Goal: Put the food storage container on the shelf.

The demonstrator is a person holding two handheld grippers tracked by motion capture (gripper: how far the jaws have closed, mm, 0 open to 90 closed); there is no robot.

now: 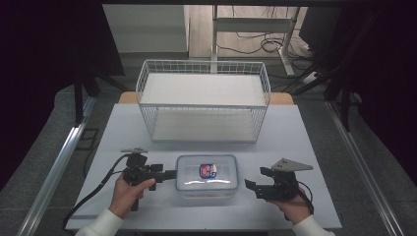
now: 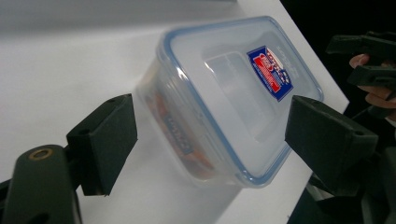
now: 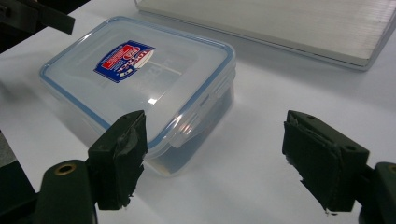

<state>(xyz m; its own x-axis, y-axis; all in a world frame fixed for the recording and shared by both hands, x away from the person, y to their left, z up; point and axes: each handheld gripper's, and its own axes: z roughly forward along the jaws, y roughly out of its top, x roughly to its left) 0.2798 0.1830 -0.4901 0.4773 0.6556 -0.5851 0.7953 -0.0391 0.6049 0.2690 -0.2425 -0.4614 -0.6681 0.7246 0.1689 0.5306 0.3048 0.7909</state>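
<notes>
A clear plastic food container (image 1: 206,177) with a blue-rimmed lid and a red and blue sticker lies flat near the front middle of the white table (image 1: 295,132). My left gripper (image 1: 169,173) points at its left side from close by. In the left gripper view the jaws of this gripper (image 2: 217,140) stand open, and the container (image 2: 224,93) lies just ahead with its near end reaching in between them, untouched by the pads. My right gripper (image 1: 251,188) is to the container's right, a little apart. It (image 3: 219,161) is open and empty, with the container (image 3: 140,79) ahead to its left.
A white two-tier wire rack (image 1: 203,101) stands at the back middle of the table, and its lower shelf (image 3: 280,23) lies beyond the container. A cable trails from each gripper toward the front edge. Dark floor and metal rails flank the table.
</notes>
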